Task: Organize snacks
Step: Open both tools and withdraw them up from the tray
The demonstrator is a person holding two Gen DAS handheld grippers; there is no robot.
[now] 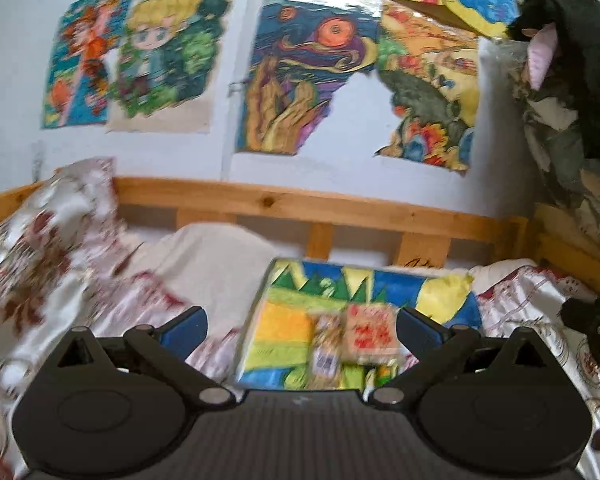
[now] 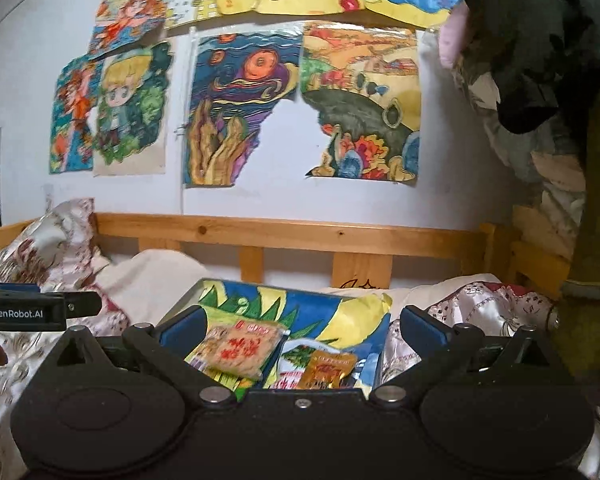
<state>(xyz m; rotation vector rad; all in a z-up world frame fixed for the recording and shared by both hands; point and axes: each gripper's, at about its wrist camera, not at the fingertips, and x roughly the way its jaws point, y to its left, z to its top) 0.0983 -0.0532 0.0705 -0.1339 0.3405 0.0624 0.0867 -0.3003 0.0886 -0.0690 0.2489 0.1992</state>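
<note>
Now, through my left wrist camera, my left gripper (image 1: pixel 302 326) stands with its jaws spread as wide as they go and nothing between the pads. Past them, a colourful painted sheet (image 1: pixel 364 284) lies flat on the bed, and the snacks rest on it: a pale rice-cracker packet with red print (image 1: pixel 370 332) and, touching its left edge, a narrow clear packet with a code label (image 1: pixel 324 354). Both are blurred, so I cannot read them. A floral satin quilt (image 1: pixel 52 264) is bunched at the left, a wooden bed rail (image 1: pixel 300 204) runs behind, and children's drawings (image 1: pixel 296 76) cover the white wall. Dark clothes (image 1: pixel 572 60) hang at the right.

From my right wrist camera, my right gripper (image 2: pixel 300 328) is likewise fully spread and holds nothing. The painted sheet (image 2: pixel 340 308) looks like a shallow tray here (its left edge seems raised, though I cannot be sure). On it lie the rice-cracker packet (image 2: pixel 244 350) and, just to its right, a small orange sachet (image 2: pixel 328 368) on a white wrapper with a green tree (image 2: pixel 296 354). My left gripper (image 2: pixel 40 308) shows at the left edge, over the quilt.
</note>
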